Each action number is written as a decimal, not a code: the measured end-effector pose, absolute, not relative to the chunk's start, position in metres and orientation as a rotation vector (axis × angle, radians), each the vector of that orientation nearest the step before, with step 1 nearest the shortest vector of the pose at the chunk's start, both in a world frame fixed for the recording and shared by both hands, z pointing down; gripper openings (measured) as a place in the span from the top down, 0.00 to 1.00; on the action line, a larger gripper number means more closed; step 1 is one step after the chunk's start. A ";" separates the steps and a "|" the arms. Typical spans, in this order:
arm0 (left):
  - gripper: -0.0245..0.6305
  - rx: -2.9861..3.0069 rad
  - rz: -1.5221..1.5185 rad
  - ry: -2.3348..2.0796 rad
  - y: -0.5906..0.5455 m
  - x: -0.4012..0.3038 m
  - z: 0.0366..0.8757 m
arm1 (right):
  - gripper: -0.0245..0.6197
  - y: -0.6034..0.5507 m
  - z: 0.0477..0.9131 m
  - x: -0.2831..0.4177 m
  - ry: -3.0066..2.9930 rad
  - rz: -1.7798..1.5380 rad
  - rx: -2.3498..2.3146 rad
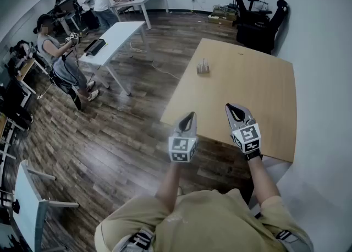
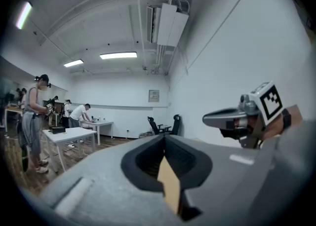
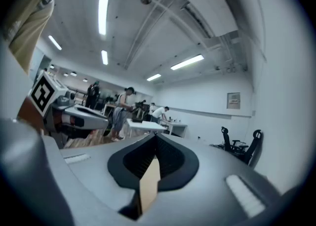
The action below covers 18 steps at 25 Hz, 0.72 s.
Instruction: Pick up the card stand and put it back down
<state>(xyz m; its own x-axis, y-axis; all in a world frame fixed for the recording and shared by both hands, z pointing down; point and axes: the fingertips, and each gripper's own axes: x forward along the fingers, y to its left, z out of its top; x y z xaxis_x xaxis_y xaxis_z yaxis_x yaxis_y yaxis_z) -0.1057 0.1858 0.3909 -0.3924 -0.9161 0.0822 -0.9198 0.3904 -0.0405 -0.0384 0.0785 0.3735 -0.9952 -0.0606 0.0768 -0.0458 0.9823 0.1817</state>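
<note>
We see a wooden desk (image 1: 264,97), black office chairs (image 1: 256,17) beyond it, white desks (image 1: 118,33) on the wood floor (image 1: 126,135), and a standing person (image 1: 60,61).

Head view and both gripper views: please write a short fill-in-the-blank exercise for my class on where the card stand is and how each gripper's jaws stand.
1. The card stand stands on the wooden table, touched by ____ gripper.
2. The jaws of the left gripper are ____.
3. Between its jaws, the right gripper holds ____.

Missing words: neither; shut; nothing.
</note>
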 end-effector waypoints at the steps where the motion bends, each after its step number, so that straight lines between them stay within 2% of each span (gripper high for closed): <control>1: 0.96 1.731 0.135 -2.552 0.175 -0.098 0.392 | 0.96 0.077 0.377 -0.041 -2.980 -0.230 0.003; 3: 0.96 1.791 0.186 -2.504 0.158 -0.087 0.397 | 0.96 0.074 0.387 -0.053 -2.858 -0.199 -0.134; 6: 0.96 1.866 0.275 -2.504 0.151 -0.099 0.407 | 0.96 0.064 0.403 -0.098 -2.856 -0.334 -0.144; 8: 0.96 1.816 0.241 -2.562 0.154 -0.124 0.411 | 0.96 0.033 0.401 -0.110 -3.040 -0.103 0.119; 10: 0.96 1.718 0.185 -2.612 0.164 -0.149 0.408 | 0.96 0.009 0.406 -0.092 -3.141 0.281 0.413; 11: 0.96 1.687 0.160 -2.623 0.170 -0.156 0.404 | 0.96 0.008 0.414 -0.079 -3.128 0.333 0.500; 14: 0.96 1.646 0.088 -2.630 0.183 -0.152 0.403 | 0.96 0.026 0.437 -0.043 -3.057 0.181 0.534; 18: 0.96 1.661 0.077 -2.608 0.173 -0.122 0.413 | 0.96 0.043 0.441 -0.026 -3.063 0.176 0.434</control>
